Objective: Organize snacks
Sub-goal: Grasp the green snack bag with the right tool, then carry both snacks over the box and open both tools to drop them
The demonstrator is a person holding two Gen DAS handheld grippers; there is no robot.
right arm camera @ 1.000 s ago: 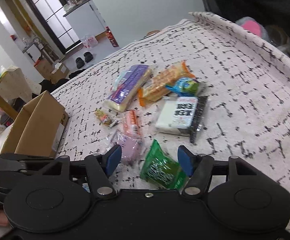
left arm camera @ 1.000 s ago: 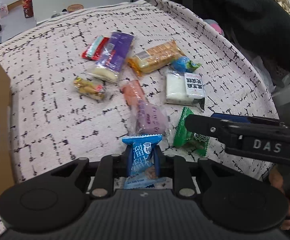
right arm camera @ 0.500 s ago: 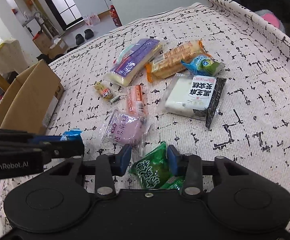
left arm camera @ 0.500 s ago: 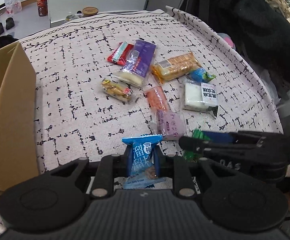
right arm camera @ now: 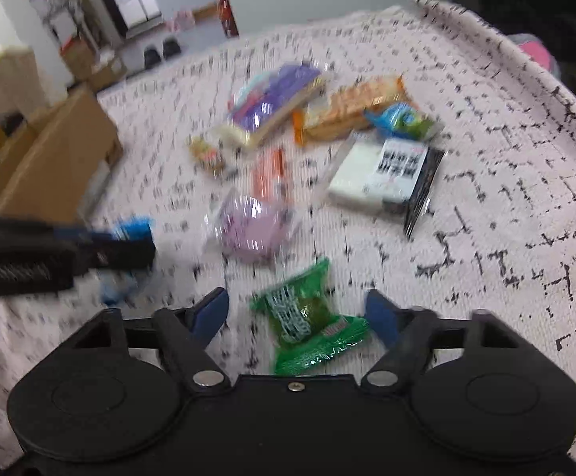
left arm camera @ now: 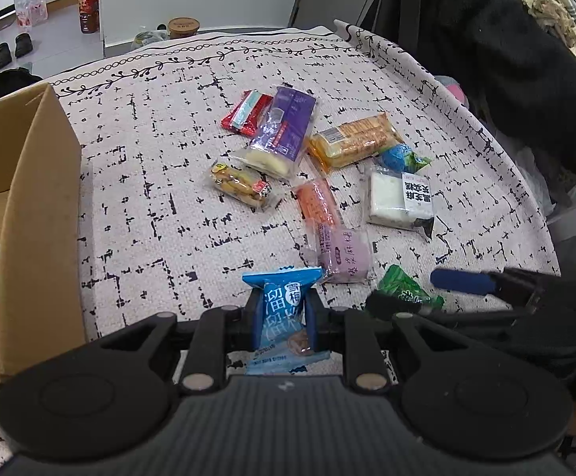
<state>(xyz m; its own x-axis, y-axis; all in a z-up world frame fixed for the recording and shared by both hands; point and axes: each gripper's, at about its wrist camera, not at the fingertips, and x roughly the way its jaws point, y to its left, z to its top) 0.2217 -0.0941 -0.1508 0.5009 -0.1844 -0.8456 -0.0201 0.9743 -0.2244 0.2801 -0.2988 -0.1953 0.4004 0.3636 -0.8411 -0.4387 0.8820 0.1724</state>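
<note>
My left gripper [left arm camera: 283,309] is shut on a small blue snack packet [left arm camera: 284,289] and holds it upright above the patterned tablecloth [left arm camera: 149,182]. In the blurred right wrist view, my right gripper [right arm camera: 295,311] hangs over a green packet [right arm camera: 307,325] lying on the cloth. Its jaws are opening, and the packet sits between the blue pads [right arm camera: 379,313] without touching them. The green packet [left arm camera: 407,289] also shows in the left wrist view. Several more snacks lie further back: a purple bun [left arm camera: 339,254], an orange packet [left arm camera: 315,202] and a white-and-black packet [left arm camera: 401,200].
An open cardboard box [left arm camera: 41,198] stands at the left of the table with some green-wrapped snacks inside. A purple bar [left arm camera: 284,131], a red packet [left arm camera: 248,113] and a biscuit pack [left arm camera: 351,139] lie mid-table. Dark clothing [left arm camera: 506,79] hangs beyond the right edge.
The right jaws narrowed around the green packet, then widened again, and the packet now lies flat between them. The left gripper shifted with its blue packet, bringing the box further into view.
</note>
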